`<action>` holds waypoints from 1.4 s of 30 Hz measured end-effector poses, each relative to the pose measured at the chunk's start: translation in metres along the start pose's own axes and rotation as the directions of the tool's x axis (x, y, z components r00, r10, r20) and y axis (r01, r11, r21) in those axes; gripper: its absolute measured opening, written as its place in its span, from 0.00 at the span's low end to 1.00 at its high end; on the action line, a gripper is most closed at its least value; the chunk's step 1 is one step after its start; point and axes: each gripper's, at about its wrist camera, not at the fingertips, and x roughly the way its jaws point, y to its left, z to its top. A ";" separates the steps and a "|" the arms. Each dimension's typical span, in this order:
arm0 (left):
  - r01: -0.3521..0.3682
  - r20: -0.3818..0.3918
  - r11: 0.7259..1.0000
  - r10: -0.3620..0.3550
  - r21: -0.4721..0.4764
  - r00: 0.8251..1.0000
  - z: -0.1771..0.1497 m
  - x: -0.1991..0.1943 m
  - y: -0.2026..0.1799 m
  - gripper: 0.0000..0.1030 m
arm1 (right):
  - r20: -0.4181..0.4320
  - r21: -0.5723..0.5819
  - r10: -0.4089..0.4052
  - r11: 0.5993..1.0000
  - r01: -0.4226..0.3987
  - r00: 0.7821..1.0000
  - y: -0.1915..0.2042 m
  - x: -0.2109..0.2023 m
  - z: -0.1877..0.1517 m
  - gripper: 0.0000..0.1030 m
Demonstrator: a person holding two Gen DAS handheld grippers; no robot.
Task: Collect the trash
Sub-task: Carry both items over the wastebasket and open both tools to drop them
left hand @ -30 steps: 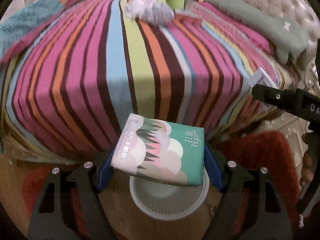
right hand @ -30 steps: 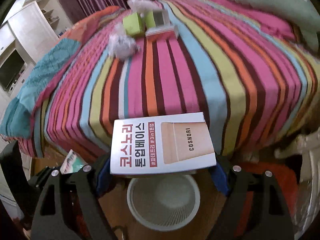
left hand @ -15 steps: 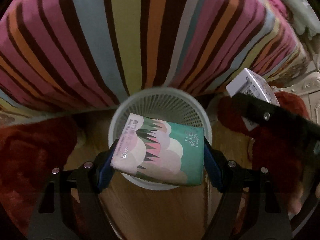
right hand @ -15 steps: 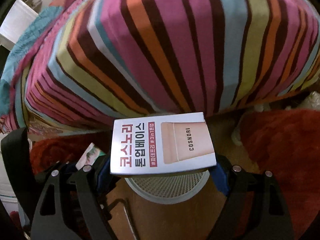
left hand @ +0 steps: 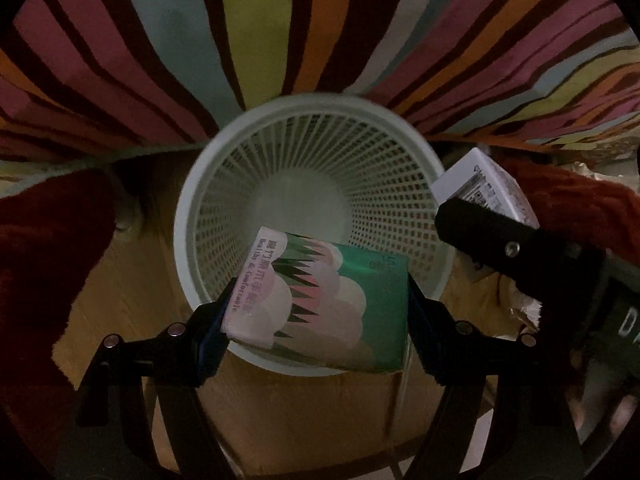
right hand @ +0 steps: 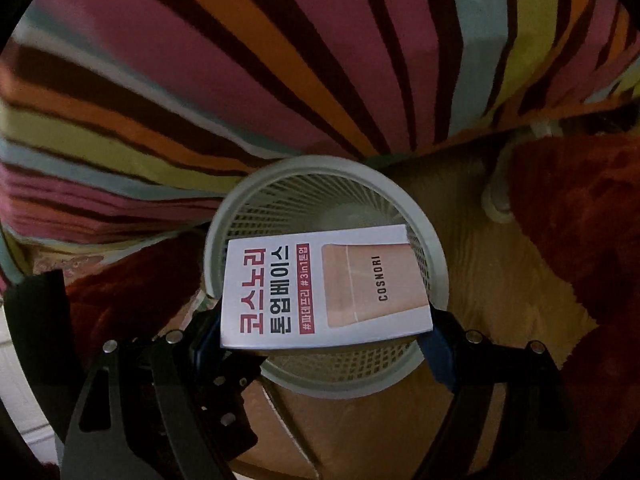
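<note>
1. The left gripper (left hand: 318, 310), clamped on the tissue pack (left hand: 320, 300), and the right gripper (right hand: 326, 332), clamped on the white box (right hand: 324, 288), have been lowered from bed height.
2. Both items are now held over the wastebasket (left hand: 200, 208), so release is judged next.

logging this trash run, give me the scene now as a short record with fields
left tool: shut on tissue pack
right tool: shut on box
bin: white mesh, looks empty, below both tools
bin place: wood floor, against striped bedspread
beside bin: red rugs
status: neither item dropped yet
</note>
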 end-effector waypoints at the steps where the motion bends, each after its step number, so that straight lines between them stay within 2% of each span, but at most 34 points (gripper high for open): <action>1: 0.002 -0.012 1.000 -0.002 -0.004 1.000 0.001 0.004 0.001 0.73 | -0.011 0.008 -0.001 1.000 0.001 1.000 -0.002 0.004 0.001 0.76; 12: 0.003 -0.090 0.999 -0.007 -0.043 0.996 0.005 0.035 0.013 0.76 | -0.096 0.052 -0.027 0.998 0.033 0.995 -0.013 0.041 0.005 0.77; 13: -0.002 -0.095 0.999 -0.003 -0.049 0.995 0.005 0.037 0.014 0.80 | -0.111 0.062 -0.031 0.997 0.038 0.993 -0.015 0.045 0.004 0.88; 14: -0.014 -0.094 0.998 0.009 -0.055 0.996 0.005 0.039 0.017 0.88 | -0.119 0.071 -0.032 0.997 0.041 0.992 -0.017 0.049 0.004 0.93; 17: -0.008 -0.088 0.996 0.000 -0.091 0.996 0.007 0.042 0.023 0.88 | -0.125 0.078 -0.031 0.996 0.041 0.992 -0.019 0.051 0.004 0.93; 22: -0.011 -0.056 0.993 0.004 -0.114 0.998 0.008 0.036 0.030 0.88 | -0.085 0.058 -0.049 0.997 0.054 0.995 -0.014 0.043 0.004 0.93; 31: -0.039 -0.021 0.994 0.037 -0.105 0.999 0.006 0.026 0.031 0.88 | -0.048 0.100 -0.038 0.994 0.043 0.998 -0.025 0.040 0.007 0.93; 37: -0.069 0.027 0.994 0.071 -0.082 0.997 0.006 0.013 0.029 0.88 | 0.039 0.076 -0.058 0.996 0.055 0.998 -0.025 0.024 0.006 0.93; 42: -0.076 0.118 0.994 0.085 -0.082 0.989 0.005 -0.009 0.028 0.88 | 0.117 0.020 -0.087 0.996 0.085 0.989 -0.014 0.006 0.006 0.93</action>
